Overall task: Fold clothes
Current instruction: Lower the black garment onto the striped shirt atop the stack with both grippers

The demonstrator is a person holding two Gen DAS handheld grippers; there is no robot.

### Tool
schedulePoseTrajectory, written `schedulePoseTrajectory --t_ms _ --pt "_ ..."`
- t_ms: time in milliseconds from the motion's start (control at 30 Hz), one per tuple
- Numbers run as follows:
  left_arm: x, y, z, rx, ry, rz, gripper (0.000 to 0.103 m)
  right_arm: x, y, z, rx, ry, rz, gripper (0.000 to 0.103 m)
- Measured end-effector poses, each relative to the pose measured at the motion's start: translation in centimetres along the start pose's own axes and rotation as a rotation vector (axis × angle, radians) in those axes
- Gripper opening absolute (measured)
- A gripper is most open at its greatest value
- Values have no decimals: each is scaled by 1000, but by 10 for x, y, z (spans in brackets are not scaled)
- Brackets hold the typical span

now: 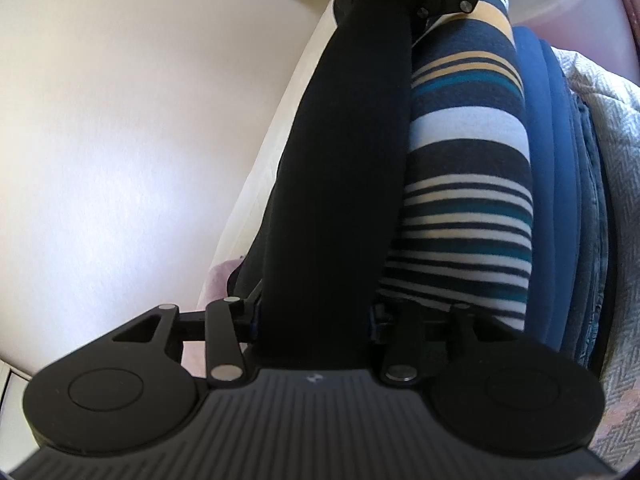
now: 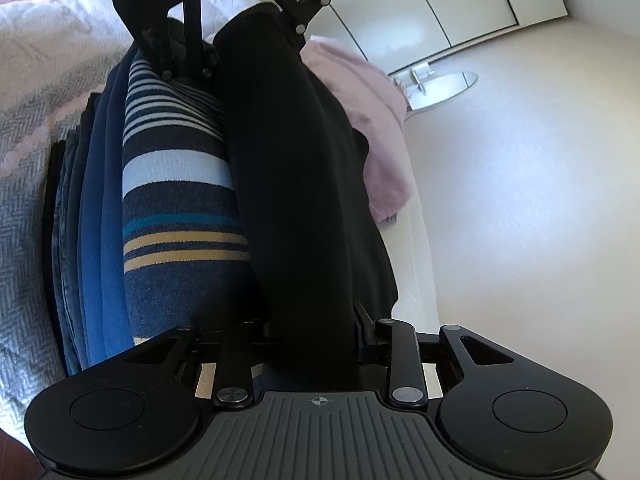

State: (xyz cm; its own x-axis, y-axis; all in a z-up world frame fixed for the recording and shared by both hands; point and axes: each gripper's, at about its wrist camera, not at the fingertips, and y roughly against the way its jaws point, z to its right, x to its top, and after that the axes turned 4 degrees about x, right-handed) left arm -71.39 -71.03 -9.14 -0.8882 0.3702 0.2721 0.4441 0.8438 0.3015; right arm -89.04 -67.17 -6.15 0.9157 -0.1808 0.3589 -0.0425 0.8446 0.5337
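Black garment: a folded dark piece, held at both ends and stretched long between the two tongs, lying on top of the pile of folded clothes.
Left tongs: pinching one end of the black garment; the cloth fills the gap between the fingers.
Right tongs: clamped on the other end of the same black garment, the fabric running straight out from between the fingers.
Opposite views: each camera sees the other tongs at the far end of the garment, near the top of its picture.
Striped garment: a folded knit in navy, white, teal and tan bands, directly under the black garment and touching it along its length.
Blue garments: plain blue folded pieces stacked beneath the striped one, with a denim piece below those.
Bed cover: grey herringbone weave carrying the whole pile.
Pink cloth: a pale pink piece just beside the far part of the black garment, at the bed's edge.
Floor: pale and bare beyond the bed.
Wardrobe: white doors at the far side of the room.
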Motion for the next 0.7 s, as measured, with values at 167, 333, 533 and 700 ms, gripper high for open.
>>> schedulePoseTrajectory --t_ms 167,333,533,700 --pt "6 24 -35 99 9 -1 34 9 18 22 -40 -7 17 27" --pt "-6 21 17 -18 -22 -40 36 -2 36 -2 1 20 37 27" --pt "-7 23 15 13 -2 -22 48 -21 46 -16 -26 89 21 34" --pt "-1 30 7 6 21 -24 51 -28 68 -11 -34 78 -7 37"
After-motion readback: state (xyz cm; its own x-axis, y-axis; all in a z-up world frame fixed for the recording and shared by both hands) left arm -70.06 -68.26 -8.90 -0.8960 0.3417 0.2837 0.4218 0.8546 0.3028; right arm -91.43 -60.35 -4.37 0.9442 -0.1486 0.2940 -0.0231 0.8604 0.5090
